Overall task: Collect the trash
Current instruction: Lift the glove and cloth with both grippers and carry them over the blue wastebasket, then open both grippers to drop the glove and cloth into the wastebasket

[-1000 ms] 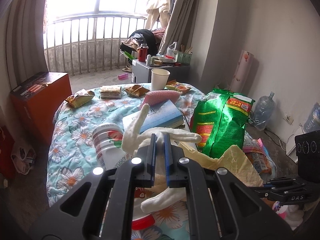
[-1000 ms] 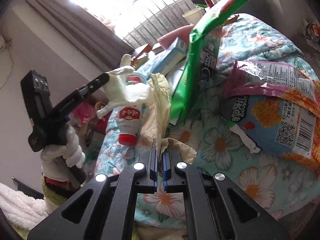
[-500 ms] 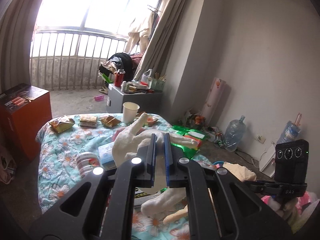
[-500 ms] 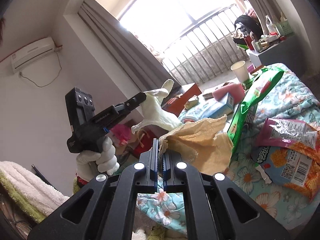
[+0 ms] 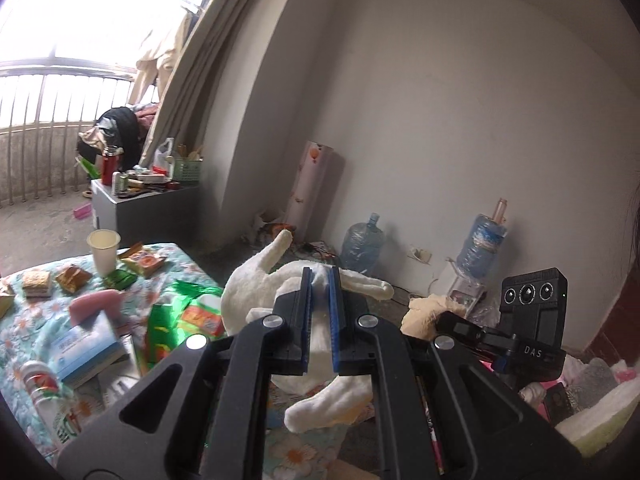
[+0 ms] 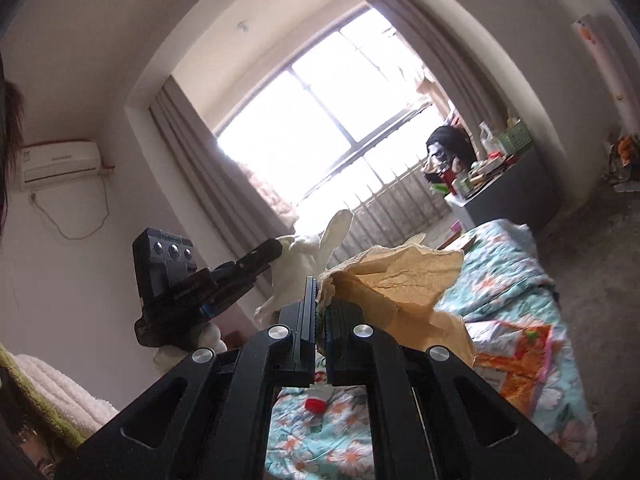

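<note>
Left gripper (image 5: 320,292) is pinched on a white glove (image 5: 256,300) — fabric sits between the blue pads, glove fingers splay up, to the right and below the jaws. It is lifted off the bed (image 5: 36,320), up in the air and pointed at the wall corner. Right gripper (image 6: 320,300) is clamped on the edge of a crumpled tan paper bag (image 6: 400,280), whose body billows up and to the right of the jaws, mouth side not clear. In the right wrist view the left gripper (image 6: 276,250) hangs up-left of the bag, glove (image 6: 308,256) just beside the bag's top edge, apparently not touching. So the key relation: glove lies left of and slightly above the bag, near — likely a short move rightward and down to drop it in, if the bag opening faces up; cannot tell. Remaining trash on the flowered bed — green snack bag (image 5: 180,312), paper cup (image 5: 104,252), small wrappers (image 5: 72,278) — lies well below and left of both grippers.
</note>
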A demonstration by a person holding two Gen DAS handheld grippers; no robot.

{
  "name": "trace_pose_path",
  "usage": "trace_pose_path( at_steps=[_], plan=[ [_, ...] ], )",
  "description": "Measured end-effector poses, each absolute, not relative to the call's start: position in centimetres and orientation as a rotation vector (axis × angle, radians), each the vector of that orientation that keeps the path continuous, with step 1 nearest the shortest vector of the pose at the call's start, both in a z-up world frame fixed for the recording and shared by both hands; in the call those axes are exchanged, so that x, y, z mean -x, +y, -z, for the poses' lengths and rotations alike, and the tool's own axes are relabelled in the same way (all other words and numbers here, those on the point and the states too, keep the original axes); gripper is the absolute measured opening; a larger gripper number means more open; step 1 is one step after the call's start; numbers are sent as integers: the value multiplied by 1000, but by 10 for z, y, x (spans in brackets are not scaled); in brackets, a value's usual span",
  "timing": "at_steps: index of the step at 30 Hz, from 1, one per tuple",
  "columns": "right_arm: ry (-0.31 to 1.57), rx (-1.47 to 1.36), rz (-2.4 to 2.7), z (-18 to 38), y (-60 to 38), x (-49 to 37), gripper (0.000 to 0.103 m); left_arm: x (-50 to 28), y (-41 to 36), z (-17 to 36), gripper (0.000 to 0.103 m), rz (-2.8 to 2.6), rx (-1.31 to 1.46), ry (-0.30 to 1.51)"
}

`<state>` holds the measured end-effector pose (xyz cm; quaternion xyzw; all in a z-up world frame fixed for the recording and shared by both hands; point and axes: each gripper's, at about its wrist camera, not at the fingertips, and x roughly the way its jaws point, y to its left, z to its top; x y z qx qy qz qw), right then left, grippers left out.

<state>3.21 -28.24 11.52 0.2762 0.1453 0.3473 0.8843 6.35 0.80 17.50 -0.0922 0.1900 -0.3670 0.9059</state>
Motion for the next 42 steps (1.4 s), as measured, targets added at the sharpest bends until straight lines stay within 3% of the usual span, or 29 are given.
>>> trace_pose_path(
  at_steps=[6, 11, 20, 30, 32, 34, 35, 42],
  plan=[
    [236, -621, -446, -121, -380, -44, 4, -125, -114, -175, 6, 949, 129, 510],
    [323, -660, -223, -98, -462, -81, 4, -179, -232, -146, 6, 1030, 37, 646],
    [563, -810, -43, -8, -578, -174, 4, -291, -400, -31, 6, 1010, -62, 966],
    [848, -987, 97, 132, -659, -261, 6, -369, -504, 106, 7, 923, -164, 1128],
    [916, -984, 153, 157, -667, -273, 8, -378, -518, 128, 19, 915, -173, 1158],
    [991, -957, 216, 184, -674, -284, 35, -383, -528, 144, 52, 871, -197, 1176],
    [1017, -943, 247, 195, -676, -287, 55, -380, -529, 147, 52, 856, -197, 1172],
    [1096, -823, 389, 226, -683, -285, 55, -372, -523, 126, 58, 886, -143, 1140]
  ],
)
